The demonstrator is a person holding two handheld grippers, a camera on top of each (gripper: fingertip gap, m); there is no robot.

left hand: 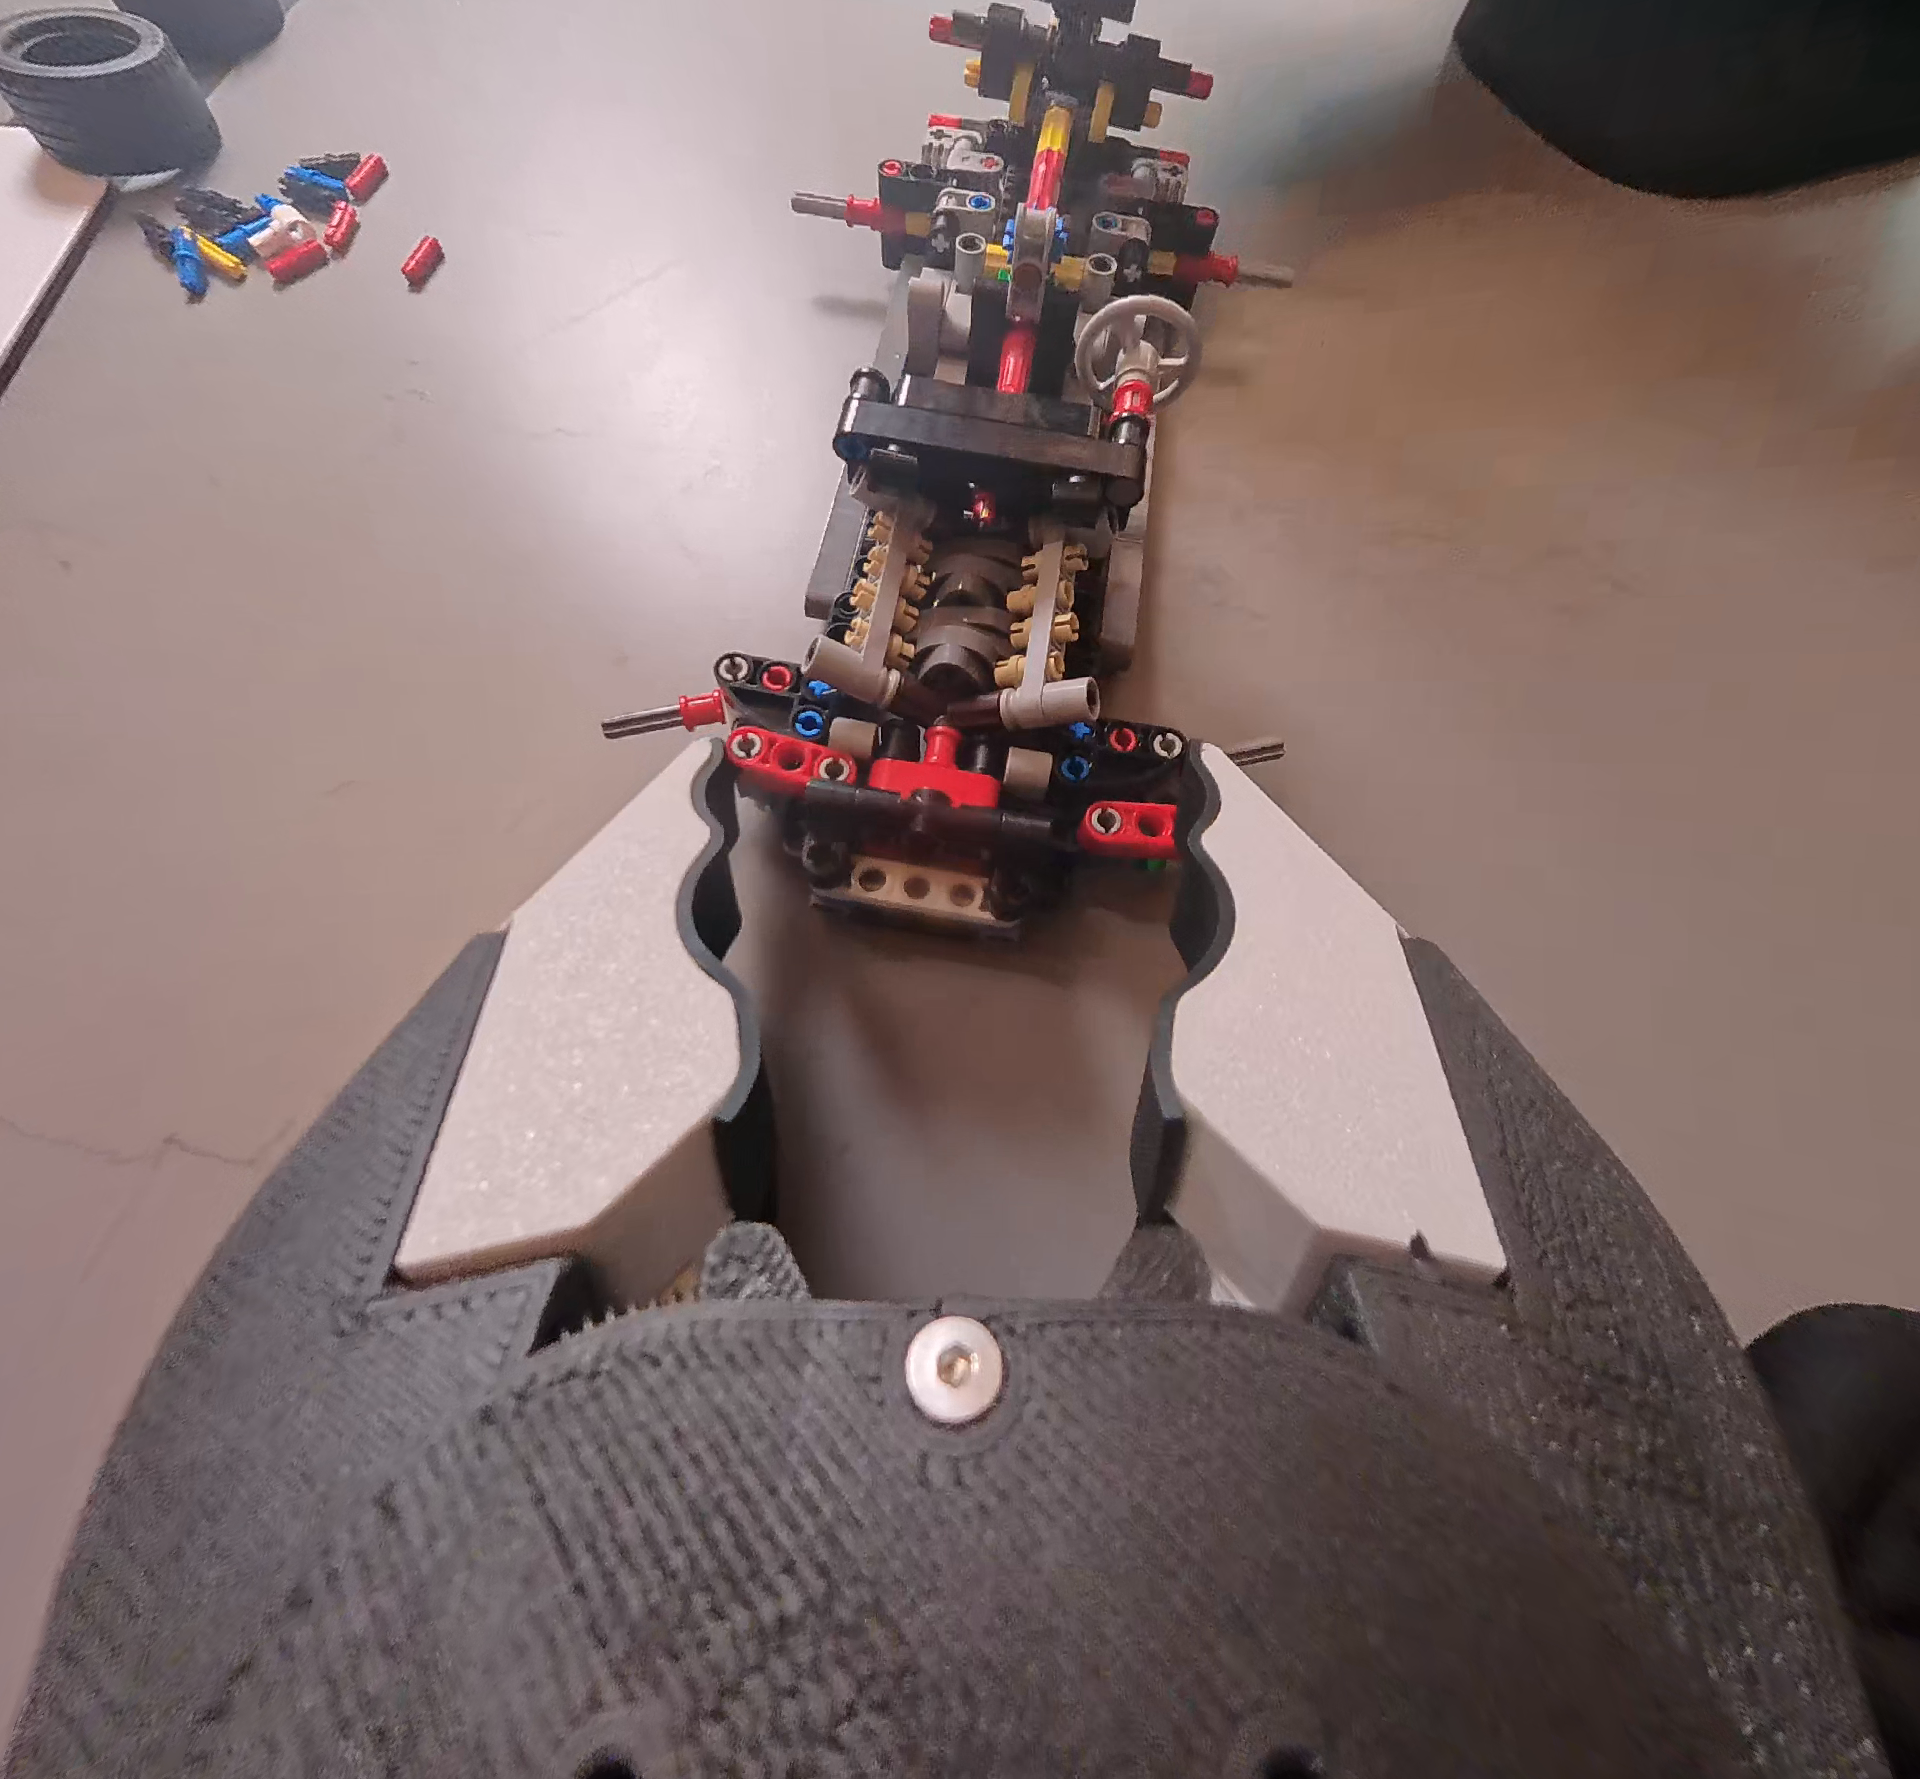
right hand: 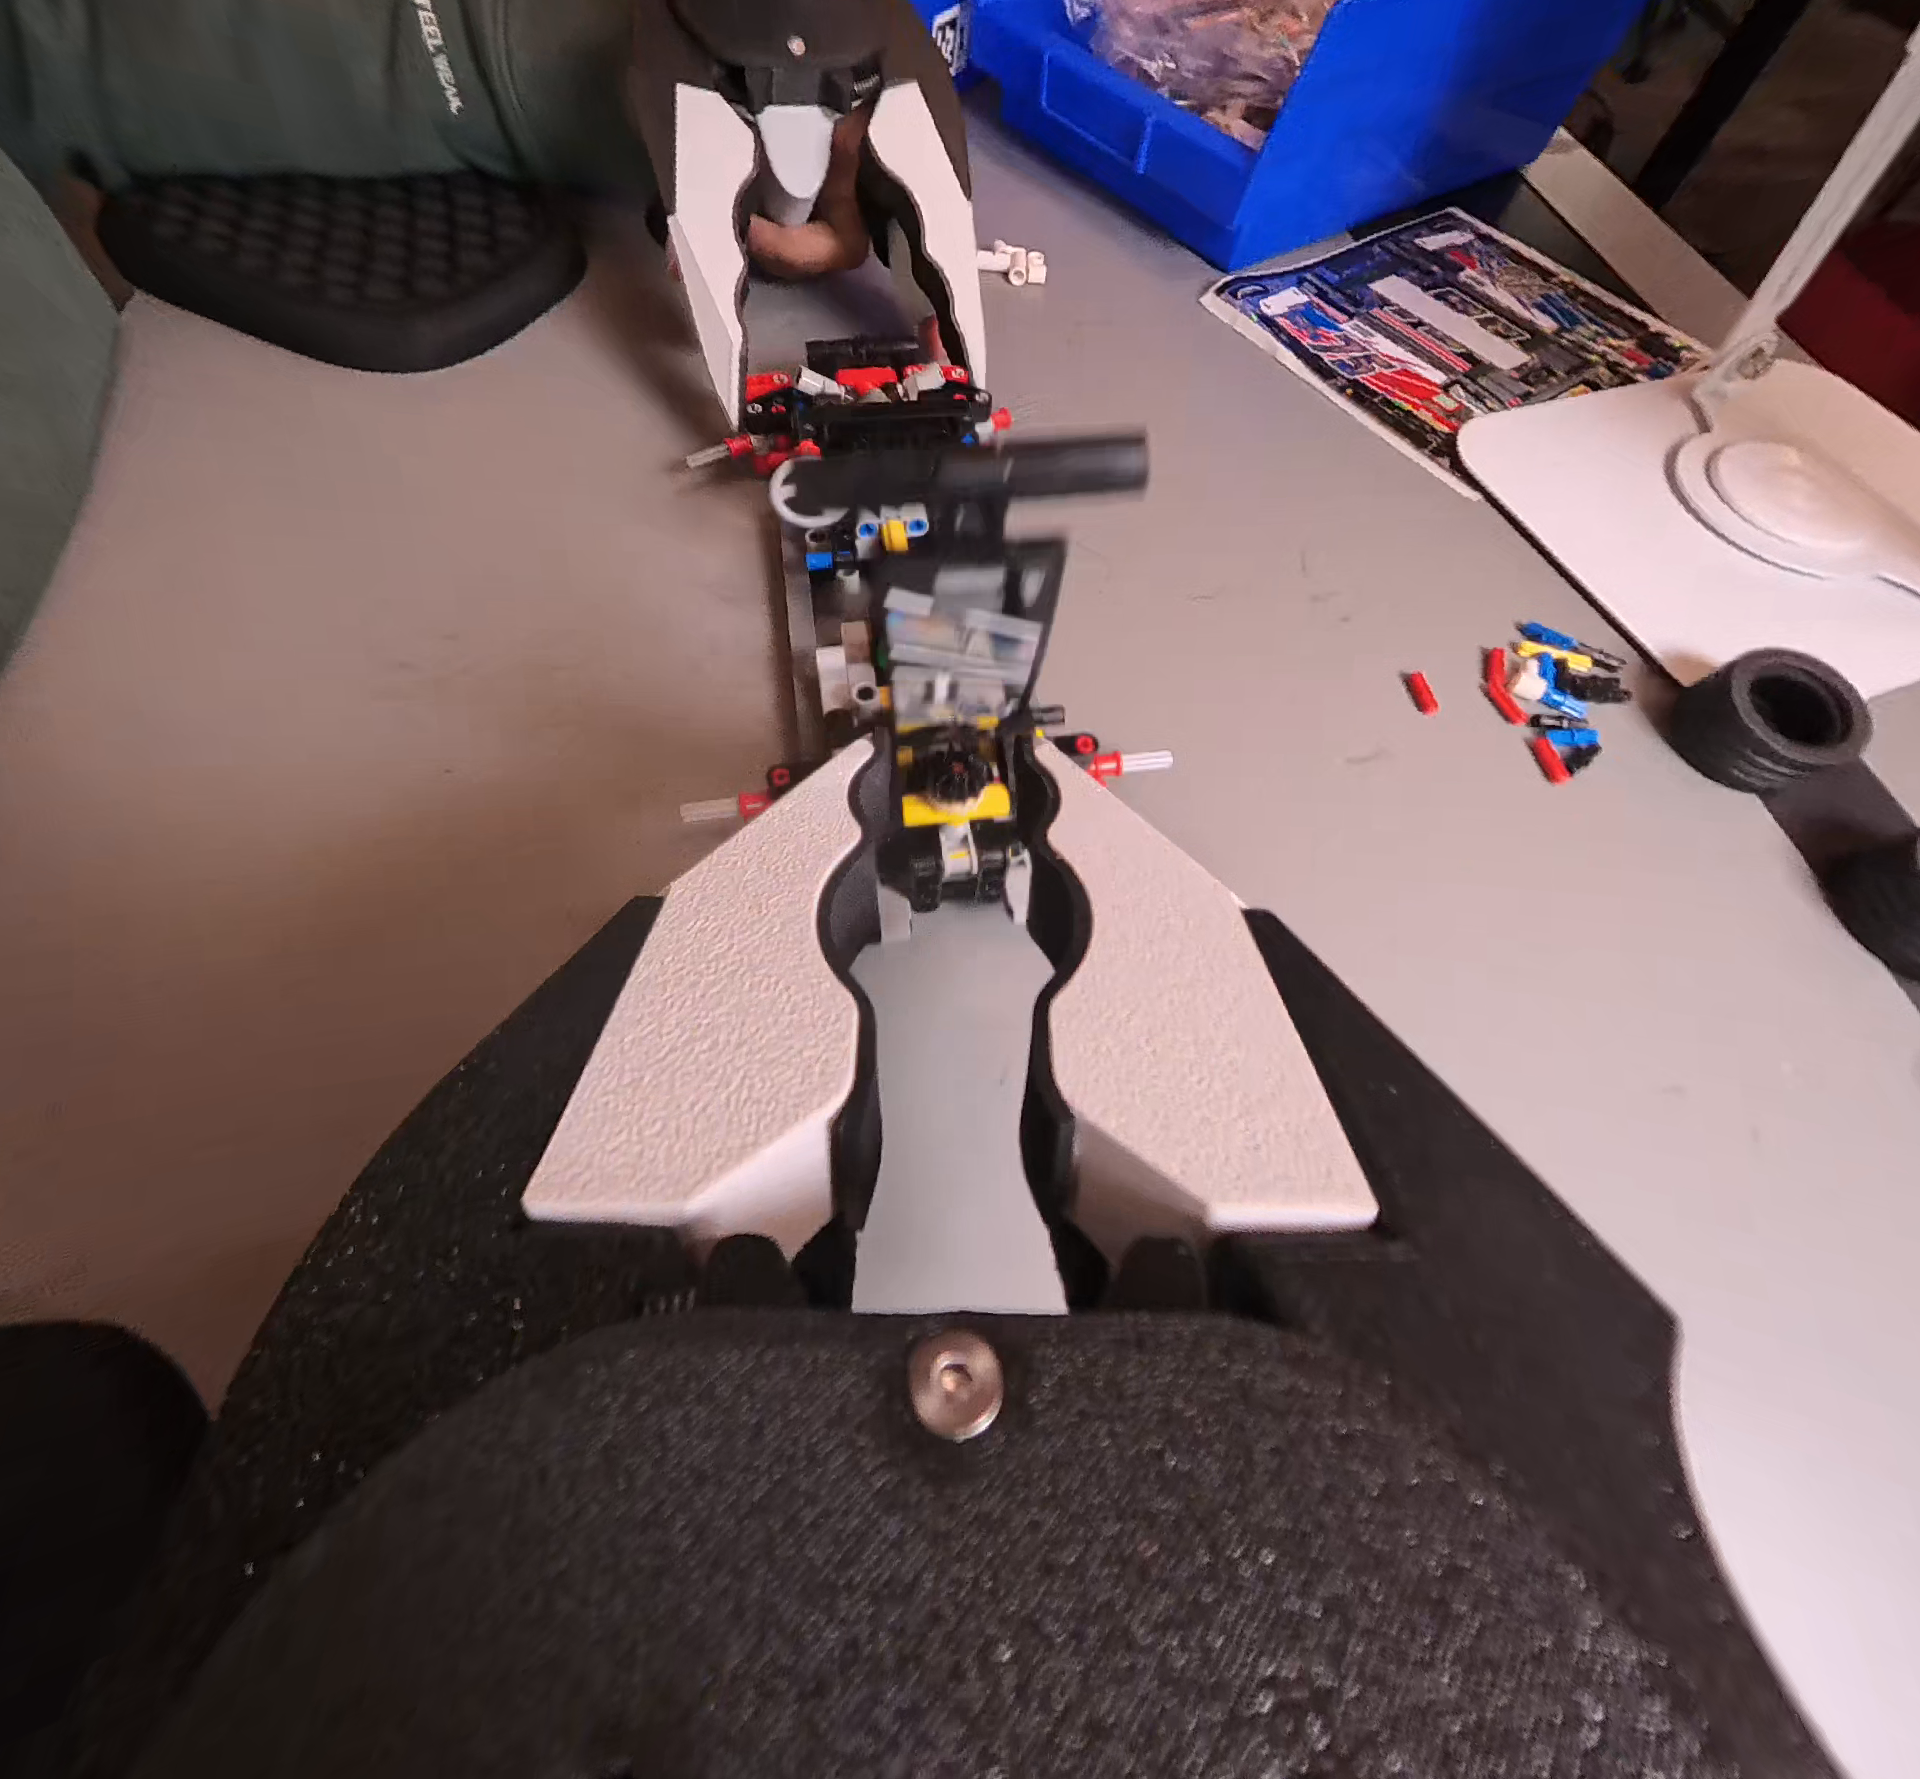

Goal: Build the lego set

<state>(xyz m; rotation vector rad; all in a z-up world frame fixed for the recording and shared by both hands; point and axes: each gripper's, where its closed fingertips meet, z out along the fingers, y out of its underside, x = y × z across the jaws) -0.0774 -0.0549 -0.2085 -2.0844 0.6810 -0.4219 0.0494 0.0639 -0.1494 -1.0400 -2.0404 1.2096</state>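
A long Lego car chassis [left hand: 987, 441] lies on the grey table [left hand: 468, 586], with an engine block, a grey steering wheel [left hand: 1138, 347] and red, black and yellow beams. My left gripper [left hand: 961, 758] is shut wide on its near end, with the fingertips against the red and black side beams. It also shows at the far end in the right wrist view [right hand: 857, 379]. My right gripper [right hand: 956, 773] is shut on the yellow and black front end of the chassis [right hand: 935, 628]. A blurred black bar [right hand: 1039, 472] crosses the chassis.
Black tyres [left hand: 104, 88] and loose red, blue and black pins [left hand: 260, 223] lie to the left. In the right wrist view there is a tyre [right hand: 1771, 716], pins [right hand: 1553, 690], a booklet [right hand: 1455, 327], a blue bin [right hand: 1351, 98], a white stand base [right hand: 1714, 503] and a green sleeve [right hand: 260, 36]. The left gripper's tips are roughly 20 centimeters from the right gripper's.
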